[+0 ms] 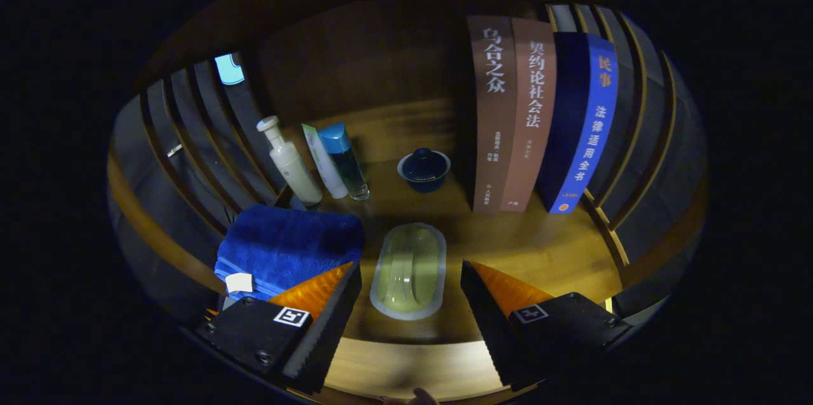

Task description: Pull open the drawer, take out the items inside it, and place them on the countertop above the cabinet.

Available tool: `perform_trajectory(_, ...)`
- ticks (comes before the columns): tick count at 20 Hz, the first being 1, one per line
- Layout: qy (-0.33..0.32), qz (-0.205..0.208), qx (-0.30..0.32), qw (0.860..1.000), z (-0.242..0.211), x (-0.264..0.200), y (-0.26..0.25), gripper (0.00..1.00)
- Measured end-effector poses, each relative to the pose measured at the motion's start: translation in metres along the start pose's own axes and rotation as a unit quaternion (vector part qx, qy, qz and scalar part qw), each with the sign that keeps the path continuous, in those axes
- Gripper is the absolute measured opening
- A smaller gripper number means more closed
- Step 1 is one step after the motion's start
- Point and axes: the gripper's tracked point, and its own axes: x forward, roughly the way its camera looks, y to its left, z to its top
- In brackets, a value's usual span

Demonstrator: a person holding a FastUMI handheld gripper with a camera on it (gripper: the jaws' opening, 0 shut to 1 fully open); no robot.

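A pale green oval soap box with a clear lid (408, 270) lies on the wooden countertop (546, 252), between and just ahead of my fingertips. My gripper (409, 278) stands open and neither finger touches the box. A folded blue towel (289, 252) lies just beyond the left finger (330, 303). Farther back stand a white pump bottle (290, 162), a white tube (322, 160) and a blue-capped bottle (345, 160). A dark blue lidded cup (423, 169) sits at mid-depth.
Three upright books (540, 119) stand beyond the right finger, against the slatted side wall (641, 138). Another slatted wall (190, 138) closes the left side. The wooden front edge (406, 367) runs under the fingers. A fingertip of a person (422, 397) shows below it.
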Motion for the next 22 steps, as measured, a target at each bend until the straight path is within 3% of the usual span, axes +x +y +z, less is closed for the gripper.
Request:
perform_trajectory(9,-0.110,0.016,-0.015,0.994,-0.044,-0.124,0.016,1.00)
perform_trajectory(14,-0.185,-0.005,-0.014,0.983,-0.102,-0.190,0.010,0.99)
perform_trajectory(22,-0.224,-0.038,-0.050,0.972,-0.220,-0.197,0.000,0.99)
